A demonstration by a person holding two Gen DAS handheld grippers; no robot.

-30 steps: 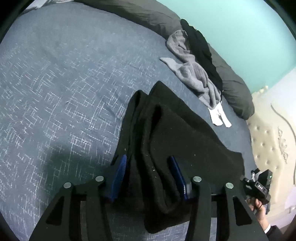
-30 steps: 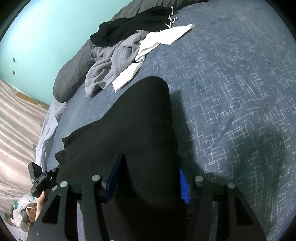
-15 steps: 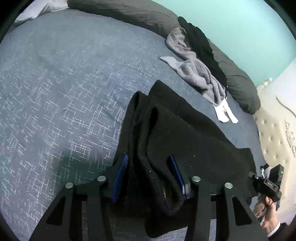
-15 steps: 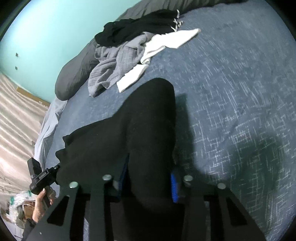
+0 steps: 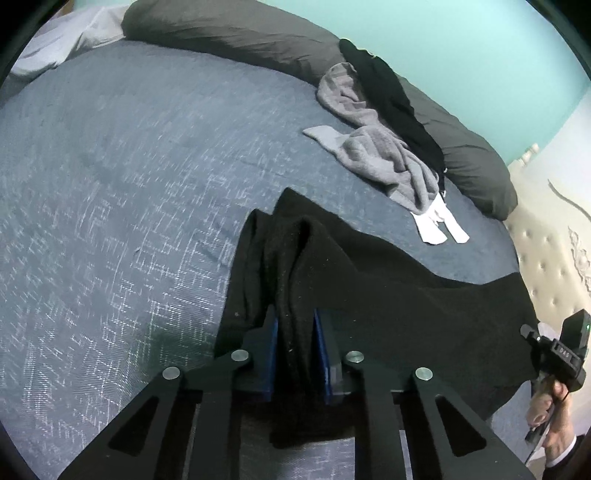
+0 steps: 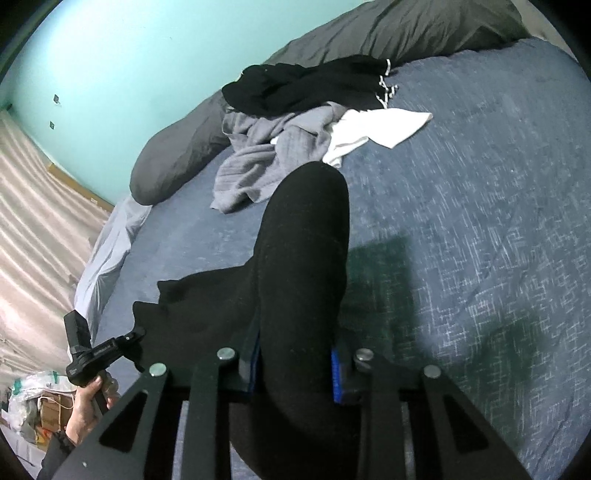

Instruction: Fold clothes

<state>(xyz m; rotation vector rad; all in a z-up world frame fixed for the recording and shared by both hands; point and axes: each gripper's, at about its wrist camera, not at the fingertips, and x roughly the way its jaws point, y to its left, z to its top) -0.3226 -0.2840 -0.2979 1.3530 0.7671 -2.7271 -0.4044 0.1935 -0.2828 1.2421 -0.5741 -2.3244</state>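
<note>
A black knitted garment point(image 5: 388, 288) lies stretched across the blue bedspread point(image 5: 129, 184). My left gripper point(image 5: 295, 321) has its blue pads pressed on a bunched fold at one end of the garment, jaws still closing. In the right wrist view the same black garment point(image 6: 306, 240) runs away from my right gripper point(image 6: 295, 343), whose jaws are also closing and pinch a thick fold of it. Both held ends are lifted off the bed and the cloth sags between them. A hand point(image 5: 554, 410) on the other gripper's handle shows at the edge of the left wrist view, and likewise a hand point(image 6: 88, 402) in the right wrist view.
A heap of grey point(image 5: 380, 155), black point(image 5: 391, 88) and white point(image 5: 439, 225) clothes lies against the long dark grey pillow point(image 5: 229, 33) at the far side of the bed. A cream tufted headboard point(image 5: 546, 258) and a teal wall point(image 6: 129, 66) border the bed.
Both grippers' jaws went from wide apart to pinched on the black garment. Both rose, lifting its ends off the bedspread.
</note>
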